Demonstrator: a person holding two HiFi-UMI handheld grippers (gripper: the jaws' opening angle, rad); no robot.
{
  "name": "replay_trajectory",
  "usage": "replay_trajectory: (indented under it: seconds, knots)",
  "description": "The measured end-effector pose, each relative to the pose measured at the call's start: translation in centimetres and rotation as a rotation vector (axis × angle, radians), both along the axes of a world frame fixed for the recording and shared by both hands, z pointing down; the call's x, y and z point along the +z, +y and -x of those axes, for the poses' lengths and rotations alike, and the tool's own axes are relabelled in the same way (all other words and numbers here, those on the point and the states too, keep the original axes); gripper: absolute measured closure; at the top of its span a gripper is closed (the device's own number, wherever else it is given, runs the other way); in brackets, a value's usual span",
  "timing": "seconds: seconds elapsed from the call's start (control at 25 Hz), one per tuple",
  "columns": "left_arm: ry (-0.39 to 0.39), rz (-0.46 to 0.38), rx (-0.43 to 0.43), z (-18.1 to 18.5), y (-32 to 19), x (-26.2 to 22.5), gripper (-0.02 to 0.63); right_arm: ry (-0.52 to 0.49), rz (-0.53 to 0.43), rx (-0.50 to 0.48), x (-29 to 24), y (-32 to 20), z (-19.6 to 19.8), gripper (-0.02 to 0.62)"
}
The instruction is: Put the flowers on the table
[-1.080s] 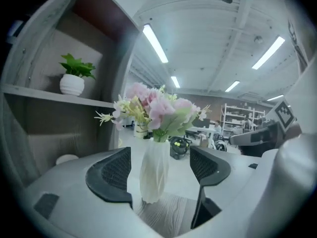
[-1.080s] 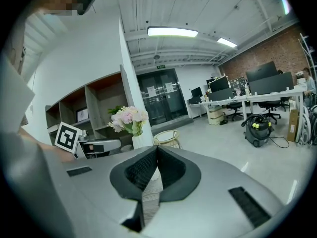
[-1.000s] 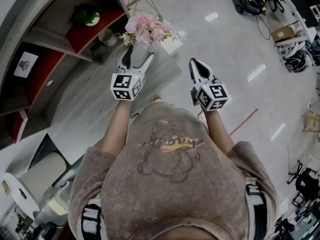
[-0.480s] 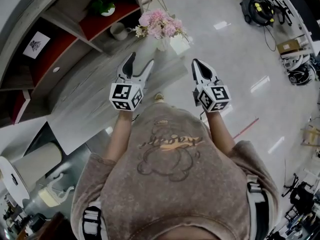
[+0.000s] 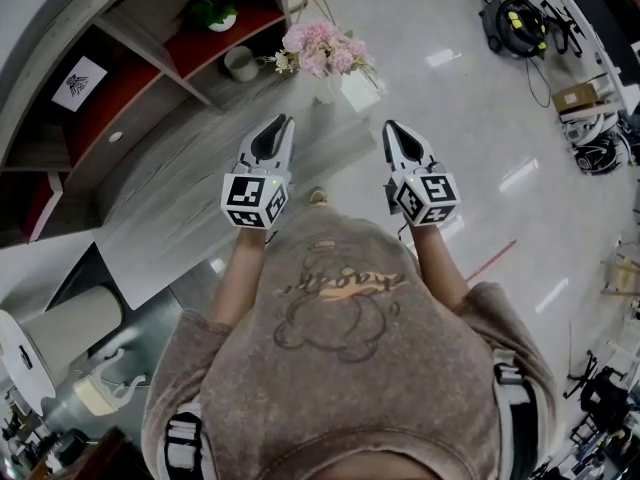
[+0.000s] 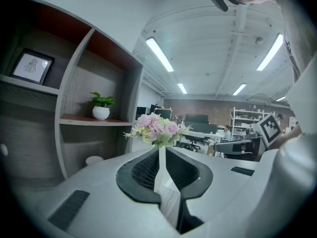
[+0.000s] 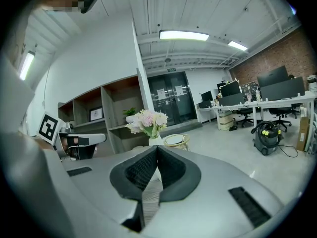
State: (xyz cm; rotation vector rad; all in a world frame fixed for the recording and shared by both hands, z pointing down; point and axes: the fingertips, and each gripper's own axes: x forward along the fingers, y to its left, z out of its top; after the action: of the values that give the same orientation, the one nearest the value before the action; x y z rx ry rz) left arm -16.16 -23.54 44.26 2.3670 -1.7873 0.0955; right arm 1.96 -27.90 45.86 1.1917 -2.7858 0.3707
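- The flowers (image 5: 322, 48) are pink and white. They stand up straight in a white vase (image 5: 328, 88).
- The vase sits on the gray wooden bench (image 5: 170, 208), at its far corner. Nothing is holding it.
- A small white thing (image 5: 361, 90) sits just beside the vase. I cannot tell what it is.
- The left gripper (image 5: 283, 123) is up above the bench and points at the flowers. It is near them but does not touch them.
- Its jaws are closing. Only a thin gap is left, and nothing is between them. In the left gripper view the vase shows far off through that gap.
- The right gripper (image 5: 390, 128) is next to the left one, a bit apart from it. It points the same way and is not touching the flowers either.
- Its jaws are pressed together with nothing in them.
- A person holds both grippers, one in each hand, and wears a brown shirt (image 5: 340, 348) with a bear on it.
- Behind the bench is a big shelf (image 5: 150, 43) with red boards.
- On the shelf is a small green plant (image 5: 213, 10) in a white pot. Lower down is a round bowl (image 5: 240, 63).
- A framed picture (image 5: 78, 80) stands in another part of the shelf.
- The shiny floor (image 5: 450, 118) goes far out to the right.
- A vacuum cleaner (image 5: 520, 18) and a brown box (image 5: 575, 95) sit on the floor, well apart from the bench.
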Motion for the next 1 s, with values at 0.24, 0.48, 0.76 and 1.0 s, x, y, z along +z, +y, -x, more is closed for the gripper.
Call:
replay_trajectory:
  seconds: [0.24, 0.48, 0.76, 1.0]
  knots:
    - [0.012, 0.004, 0.002, 0.4, -0.1, 0.1, 0.588, 0.003, -0.010, 0.018, 0.0, 0.0, -0.2, 0.595]
    - [-0.004, 0.030, 0.017, 0.2, -0.4, 1.0, 0.588, 0.012, -0.008, 0.037, 0.3, -0.1, -0.7, 0.595]
    - [0.003, 0.034, 0.022, 0.0, -0.8, 0.9, 0.588, 0.032, -0.011, 0.025, 0.5, 0.2, -0.6, 0.597]
    - [0.016, 0.042, 0.015, -0.1, -0.9, 1.1, 0.588, 0.029, -0.009, 0.019, 0.5, 0.2, -0.7, 0.595]
